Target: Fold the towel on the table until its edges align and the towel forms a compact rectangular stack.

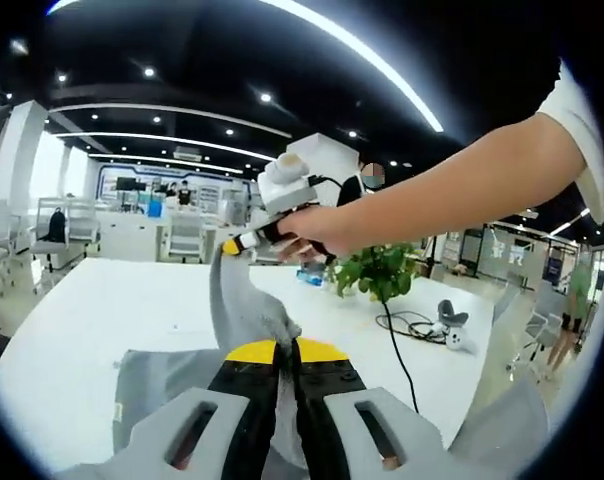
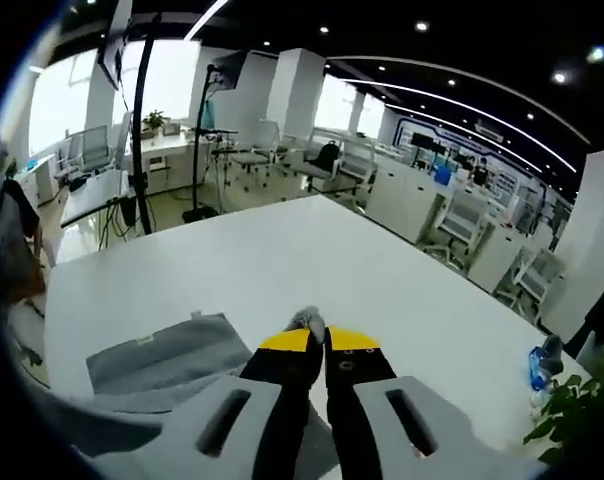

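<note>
White table point(image 2: 282, 260), one gray towel point(image 2: 162, 360)

Grey towel point(image 1: 244, 310), lifted off table point(image 1: 82, 310)

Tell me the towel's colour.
Plain grey towel, clearest in the right gripper view.

towel point(image 1: 244, 310) passes behind left gripper point(image 1: 285, 352) at 6 o'clock; far corner hidden in right gripper point(image 1: 232, 247).
</note>
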### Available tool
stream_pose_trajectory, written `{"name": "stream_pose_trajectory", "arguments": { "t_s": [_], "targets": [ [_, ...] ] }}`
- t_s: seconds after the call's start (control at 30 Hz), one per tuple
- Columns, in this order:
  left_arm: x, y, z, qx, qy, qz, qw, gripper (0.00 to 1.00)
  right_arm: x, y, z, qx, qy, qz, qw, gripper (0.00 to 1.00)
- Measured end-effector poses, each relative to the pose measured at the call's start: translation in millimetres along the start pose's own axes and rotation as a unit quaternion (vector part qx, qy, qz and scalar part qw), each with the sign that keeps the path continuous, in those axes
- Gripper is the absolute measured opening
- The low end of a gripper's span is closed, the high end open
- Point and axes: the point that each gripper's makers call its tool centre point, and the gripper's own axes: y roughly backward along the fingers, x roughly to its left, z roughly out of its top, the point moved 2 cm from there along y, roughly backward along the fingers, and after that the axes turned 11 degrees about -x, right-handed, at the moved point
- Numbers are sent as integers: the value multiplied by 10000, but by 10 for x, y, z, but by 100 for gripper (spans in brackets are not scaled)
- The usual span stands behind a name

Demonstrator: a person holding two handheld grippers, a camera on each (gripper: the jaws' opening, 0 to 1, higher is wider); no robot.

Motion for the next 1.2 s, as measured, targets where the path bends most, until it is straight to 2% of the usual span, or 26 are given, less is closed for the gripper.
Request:
{"name": "stream_pose_trajectory", "arguments": {
  "t_s": [0.27, 0.47, 0.7, 0.83, 1.1, 1.2],
  "targets": [
    [203, 146, -82, 98, -5, 202, 9997, 5, 311, -227, 35, -17, 50, 228, 9997, 2],
    [342, 250, -277, 286, -63, 346, 9990, 5, 439, -399, -6, 81, 156, 376, 9991, 2],
    [538, 353, -461, 447, 6, 545, 9975, 5, 629, -573, -156, 161, 176, 528, 9983, 2],
    [585, 397, -516, 529, 4, 621, 9967, 5, 731, -667, -208, 170, 153, 610, 9979, 2],
    [804, 544, -677, 677, 12, 869, 9939, 5, 1049, -867, -333, 233, 279, 809, 9961, 2],
    [894, 602, -791, 799, 27, 951, 9922, 5, 1105, -956, -393, 272, 312, 850, 9955, 2]
  ]
}}
